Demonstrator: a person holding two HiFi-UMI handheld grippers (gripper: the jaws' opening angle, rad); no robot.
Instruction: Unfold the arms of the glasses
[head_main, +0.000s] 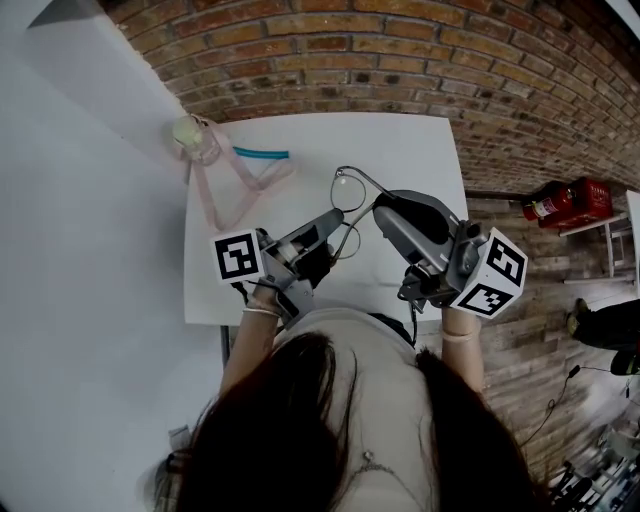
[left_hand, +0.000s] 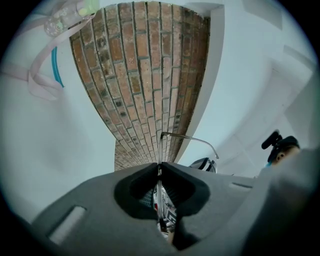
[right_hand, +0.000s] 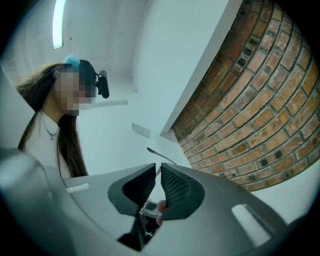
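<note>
- The left gripper (head_main: 333, 216) (left_hand: 160, 167) is holding the glasses (head_main: 347, 190) (left_hand: 187, 138) (right_hand: 159, 154) above the white table (head_main: 400, 150), with its fingers pressing together on a thin wire part of the frame.
- The right gripper (head_main: 379, 208) (right_hand: 156, 170) is facing it from the other side, its fingers nearly closed and pinching one thin arm of the glasses.
- The lenses are hanging between the two grippers.

We record the left gripper (head_main: 333, 222) and right gripper (head_main: 380, 207) meeting at the wire-framed glasses (head_main: 347, 190) over the white table (head_main: 400, 140); a pink strap (head_main: 225, 190) lies near its far-left corner.
</note>
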